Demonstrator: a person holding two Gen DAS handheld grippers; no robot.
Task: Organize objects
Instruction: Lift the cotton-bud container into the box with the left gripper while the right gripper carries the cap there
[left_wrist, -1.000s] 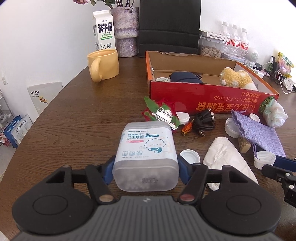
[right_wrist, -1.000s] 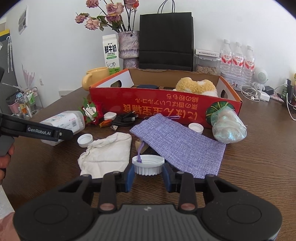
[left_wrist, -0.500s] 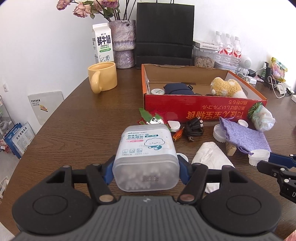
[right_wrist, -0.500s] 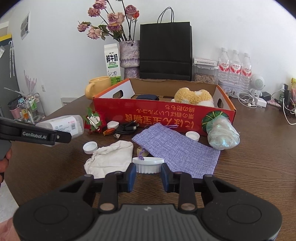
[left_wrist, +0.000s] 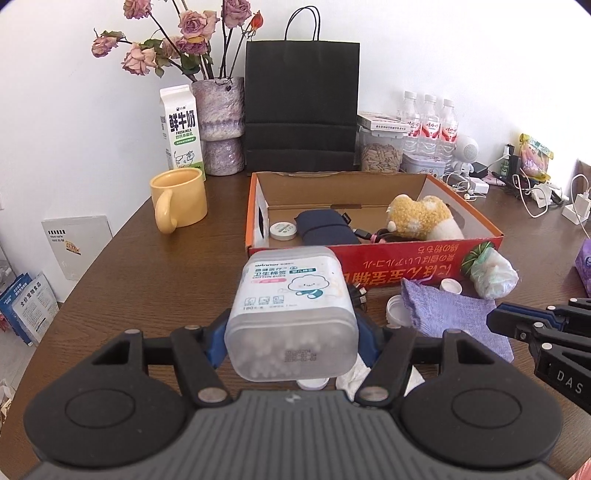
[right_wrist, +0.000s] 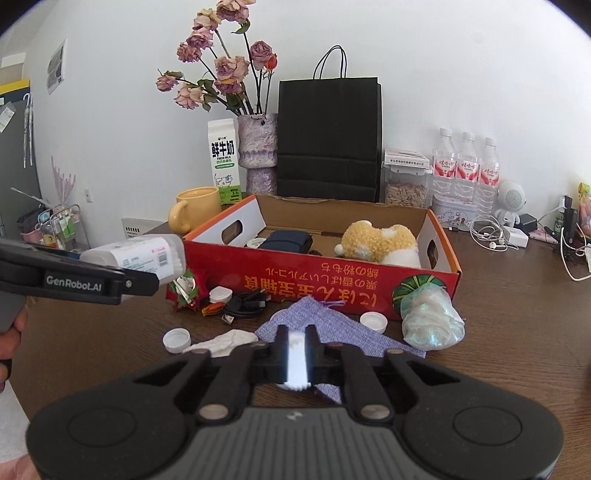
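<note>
My left gripper (left_wrist: 291, 332) is shut on a clear cotton bud box (left_wrist: 291, 314) and holds it above the table, in front of the red cardboard box (left_wrist: 373, 258). The cotton bud box also shows in the right wrist view (right_wrist: 136, 254). My right gripper (right_wrist: 295, 354) is shut on a white lid (right_wrist: 295, 363), turned on edge and lifted above the purple cloth pouch (right_wrist: 332, 328). The red cardboard box (right_wrist: 332, 284) holds a yellow plush toy (right_wrist: 376, 240), a dark pouch (right_wrist: 288, 240) and a small round tin (left_wrist: 282, 230).
On the table lie white caps (right_wrist: 177, 339) (right_wrist: 373, 321), a white cloth (right_wrist: 225, 339), a black cable (right_wrist: 243, 304), a red-green ornament (right_wrist: 184, 291) and a mesh-wrapped bundle (right_wrist: 428, 317). A yellow mug (left_wrist: 179, 199), milk carton (left_wrist: 183, 129), vase and black bag (left_wrist: 301, 107) stand behind.
Both grippers have risen. The cotton bud box has moved up and toward the red box. The white lid has been lifted off the table and turned on edge.
</note>
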